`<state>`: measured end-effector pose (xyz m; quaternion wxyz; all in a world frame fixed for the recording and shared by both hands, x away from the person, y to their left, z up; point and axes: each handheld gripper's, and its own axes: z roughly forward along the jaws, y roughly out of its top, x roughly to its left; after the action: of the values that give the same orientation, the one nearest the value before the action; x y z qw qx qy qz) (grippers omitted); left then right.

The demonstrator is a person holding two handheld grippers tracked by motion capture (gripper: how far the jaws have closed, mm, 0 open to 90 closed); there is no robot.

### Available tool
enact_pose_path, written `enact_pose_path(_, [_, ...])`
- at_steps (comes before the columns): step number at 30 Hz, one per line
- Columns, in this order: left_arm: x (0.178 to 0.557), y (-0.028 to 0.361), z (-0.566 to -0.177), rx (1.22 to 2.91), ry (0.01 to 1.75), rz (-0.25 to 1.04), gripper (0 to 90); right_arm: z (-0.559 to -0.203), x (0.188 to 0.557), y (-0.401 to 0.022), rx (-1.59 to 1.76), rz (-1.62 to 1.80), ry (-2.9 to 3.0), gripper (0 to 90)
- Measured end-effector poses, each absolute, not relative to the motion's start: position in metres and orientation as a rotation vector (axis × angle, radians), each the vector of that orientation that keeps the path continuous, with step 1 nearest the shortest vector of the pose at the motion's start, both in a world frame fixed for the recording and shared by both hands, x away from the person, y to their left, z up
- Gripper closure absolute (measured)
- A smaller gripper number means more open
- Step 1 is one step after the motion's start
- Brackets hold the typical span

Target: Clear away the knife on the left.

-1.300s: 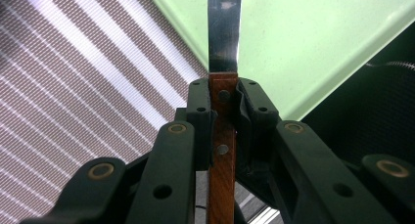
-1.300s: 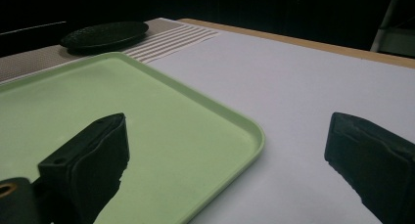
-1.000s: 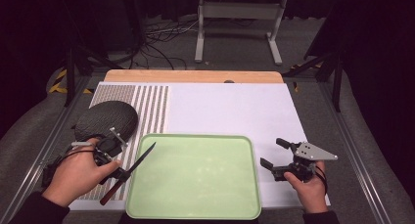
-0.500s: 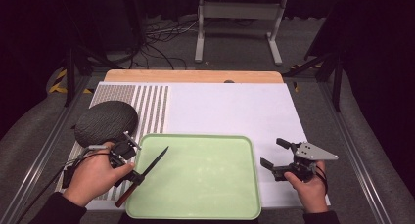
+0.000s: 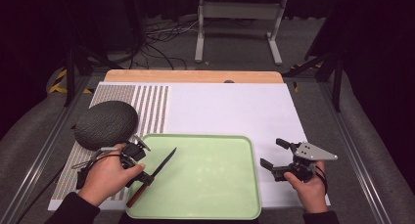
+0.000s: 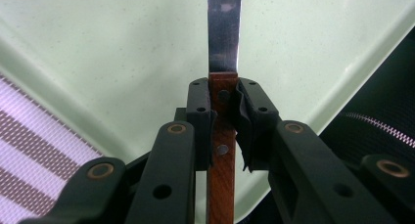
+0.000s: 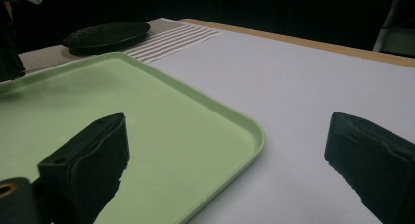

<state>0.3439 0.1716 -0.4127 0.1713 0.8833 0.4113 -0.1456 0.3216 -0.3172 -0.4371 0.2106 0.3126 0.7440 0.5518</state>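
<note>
Knife (image 6: 222, 150) is clamped by its wooden handle in the left gripper (image 6: 224, 117) over the green tray (image 5: 220, 194); right gripper (image 5: 274, 158) is held open.

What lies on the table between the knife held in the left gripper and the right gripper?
In the high view, the green tray spans most of the gap between the knife and the right gripper, its surface bare; then comes a strip of white mat.

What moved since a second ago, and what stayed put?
The left gripper, shut on the knife, carried it down toward the person and lower over the green tray's left edge. The right gripper, open, the tray and the dark round mat stayed put.
</note>
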Motion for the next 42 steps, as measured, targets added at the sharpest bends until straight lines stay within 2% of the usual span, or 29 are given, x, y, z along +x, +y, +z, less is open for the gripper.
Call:
enact_pose_path(12, [0.345, 0.159, -0.423, 2.507, 1.16, -0.444, 77.6, -0.437, 0.322, -0.317, 0.87, 1.535, 2.076, 3.5])
enact_pose_path(42, [0.346, 0.158, -0.438, 2.542, 1.223, -0.455, 77.5, -0.438, 0.322, -0.317, 0.861, 1.537, 2.086, 3.5])
